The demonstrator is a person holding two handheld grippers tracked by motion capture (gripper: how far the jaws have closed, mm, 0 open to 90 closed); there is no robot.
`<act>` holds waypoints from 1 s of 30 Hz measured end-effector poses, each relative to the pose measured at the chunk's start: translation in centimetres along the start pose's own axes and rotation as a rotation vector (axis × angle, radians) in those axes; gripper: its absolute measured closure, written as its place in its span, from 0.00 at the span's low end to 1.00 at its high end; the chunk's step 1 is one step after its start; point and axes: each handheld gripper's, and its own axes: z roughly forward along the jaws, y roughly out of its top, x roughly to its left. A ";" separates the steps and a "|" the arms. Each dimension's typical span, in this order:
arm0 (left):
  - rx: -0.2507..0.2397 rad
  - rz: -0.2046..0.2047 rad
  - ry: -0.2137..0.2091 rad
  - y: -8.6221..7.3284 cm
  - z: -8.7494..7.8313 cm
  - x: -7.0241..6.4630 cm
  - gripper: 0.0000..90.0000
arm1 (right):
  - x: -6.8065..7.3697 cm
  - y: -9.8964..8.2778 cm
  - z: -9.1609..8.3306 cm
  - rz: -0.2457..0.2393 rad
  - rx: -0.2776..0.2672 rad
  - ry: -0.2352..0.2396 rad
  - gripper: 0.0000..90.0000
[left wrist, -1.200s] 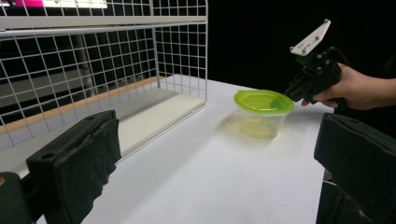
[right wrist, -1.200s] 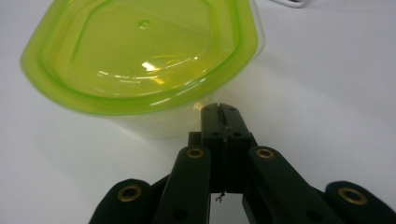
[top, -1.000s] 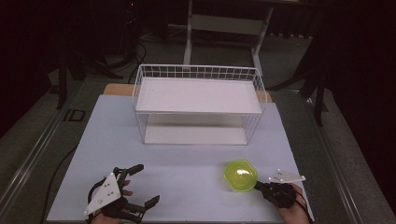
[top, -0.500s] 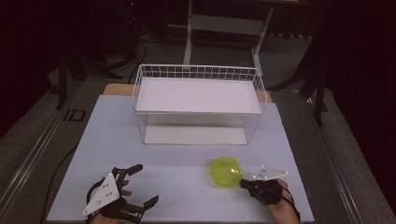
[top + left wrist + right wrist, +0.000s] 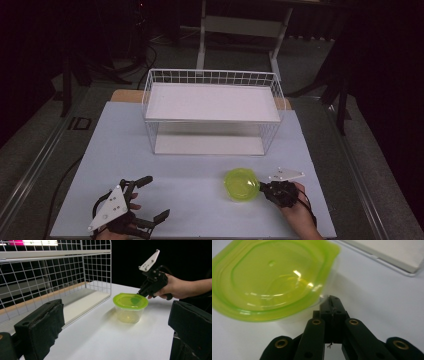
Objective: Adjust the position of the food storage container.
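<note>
The white table (image 5: 200, 180) carries everything, and at its twelve o'clock end stands the white wire rack (image 5: 212, 112) with two flat shelves, both bare. Next in size, the lidded container (image 5: 242, 184), a clear tub under a yellow-green lid, sits on the bare tabletop toward five o'clock of the rack's front, well apart from it; in the left gripper view the same tub stands upright just off the rack's lower corner. The right gripper (image 5: 264, 188) lies at three o'clock of the tub, its jaws pressed together with their tips at the lid's rim; in the right gripper view they meet right at that edge, and whether they pinch the lip between them or only push against it I cannot tell. The left gripper (image 5: 152, 199) rests near seven o'clock of the table, its jaws spread wide apart with nothing between them, far from the tub. The step in hand looks like shifting the tub across the table by its rim, probably on the way to the rack. The next move, as I judge it, calls for a surer hold: a thin lip is a weak purchase, so the tub could tip or the lid could pop off if lifted, and a shelf placement would need clearance under the upper tier
</note>
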 end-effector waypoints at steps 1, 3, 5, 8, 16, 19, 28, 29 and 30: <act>0.001 -0.002 -0.001 0.0 0.0 0.0 0.01 | 0.2 0.0 0.1 -0.003 0.004 0.006 1.00; 0.004 0.000 0.000 0.0 0.0 0.0 0.01 | 0.5 -0.1 0.1 0.007 0.009 0.018 1.00; 0.006 0.002 -0.002 0.0 0.0 0.0 0.01 | 0.7 -0.2 0.0 0.023 0.007 0.030 1.00; 0.007 0.004 -0.003 0.0 0.1 -0.1 0.01 | 1.3 -0.2 -0.1 0.015 0.011 0.049 1.00; 0.009 0.003 -0.002 0.0 0.1 -0.1 0.01 | 3.1 0.3 0.4 0.003 0.020 0.104 1.00; 0.007 0.000 -0.002 0.0 0.1 -0.1 0.01 | 3.9 0.6 0.9 -0.006 0.031 0.109 1.00; 0.011 0.004 -0.004 0.0 0.1 -0.1 0.01 | 5.0 2.3 2.7 -0.040 0.034 0.123 1.00; 0.011 0.004 -0.005 0.0 0.1 -0.1 0.01 | 5.2 2.6 3.1 -0.053 0.038 0.122 1.00; 0.011 0.004 -0.005 0.0 0.1 -0.1 0.01 | 5.2 2.7 3.2 -0.047 0.037 0.127 1.00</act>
